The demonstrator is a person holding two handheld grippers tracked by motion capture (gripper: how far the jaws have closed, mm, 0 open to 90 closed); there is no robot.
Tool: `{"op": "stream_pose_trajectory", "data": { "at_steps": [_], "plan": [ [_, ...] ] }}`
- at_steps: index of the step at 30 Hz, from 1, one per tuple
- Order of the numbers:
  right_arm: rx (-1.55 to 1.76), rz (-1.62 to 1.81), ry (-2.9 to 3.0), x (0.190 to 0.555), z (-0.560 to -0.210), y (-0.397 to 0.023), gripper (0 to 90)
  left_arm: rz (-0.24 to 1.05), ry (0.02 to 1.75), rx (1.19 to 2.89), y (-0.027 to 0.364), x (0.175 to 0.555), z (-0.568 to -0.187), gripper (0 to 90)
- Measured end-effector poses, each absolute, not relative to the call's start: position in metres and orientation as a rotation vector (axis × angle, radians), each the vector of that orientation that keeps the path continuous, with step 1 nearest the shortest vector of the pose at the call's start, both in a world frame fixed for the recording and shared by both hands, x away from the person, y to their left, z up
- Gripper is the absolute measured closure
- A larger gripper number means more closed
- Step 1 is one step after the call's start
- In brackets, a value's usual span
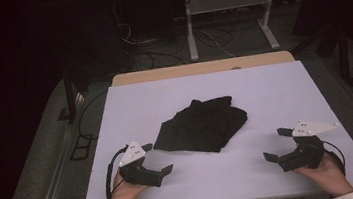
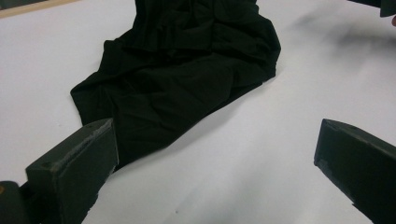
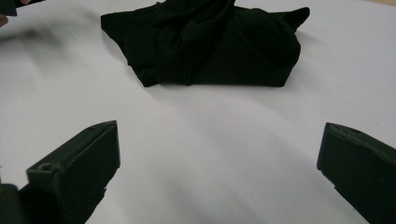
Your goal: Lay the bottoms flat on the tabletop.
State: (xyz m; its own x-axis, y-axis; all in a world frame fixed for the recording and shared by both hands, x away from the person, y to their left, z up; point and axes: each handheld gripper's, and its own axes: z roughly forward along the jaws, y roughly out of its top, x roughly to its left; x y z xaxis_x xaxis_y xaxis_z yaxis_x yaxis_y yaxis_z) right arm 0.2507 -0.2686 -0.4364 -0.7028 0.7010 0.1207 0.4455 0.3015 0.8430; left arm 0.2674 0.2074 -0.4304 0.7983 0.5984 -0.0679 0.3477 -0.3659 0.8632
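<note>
A crumpled black cloth (image 1: 200,125) lies in a heap near the middle of the white table (image 1: 274,88). My left gripper (image 1: 157,158) rests low at the front left, open, with its jaws pointing toward the cloth's near left edge. In the left gripper view the cloth (image 2: 187,70) lies just beyond the left gripper (image 2: 217,158), whose wide-spread jaws hold nothing. My right gripper (image 1: 276,144) sits at the front right, open, aimed left toward the cloth. In the right gripper view the cloth (image 3: 210,42) lies farther off, ahead of the empty right gripper (image 3: 217,163).
A wooden strip (image 1: 201,68) runs along the table's far edge. Beyond it stand a white metal frame (image 1: 226,3) and loose cables (image 1: 159,51) on a dark floor. Bare white surface surrounds the cloth on all sides.
</note>
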Motion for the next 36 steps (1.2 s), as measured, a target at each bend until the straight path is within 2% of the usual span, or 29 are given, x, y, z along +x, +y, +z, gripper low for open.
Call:
{"op": "stream_pose_trajectory", "data": {
  "at_steps": [20, 28, 36],
  "plan": [
    [1.055, 1.344, 2.3, 0.248, -0.428, -0.27, 0.0, 0.35, 0.704, 2.002, 0.203, 0.265, -0.425, 0.0],
    [1.05, 1.336, 2.321, 0.252, -0.422, -0.263, 0.0, 0.347, 0.731, 2.006, 0.199, 0.263, -0.415, 0.0],
    [1.032, 1.342, 2.336, 0.256, -0.413, -0.256, 0.0, 0.365, 0.662, 2.061, 0.197, 0.265, -0.396, 0.0]
  ]
}}
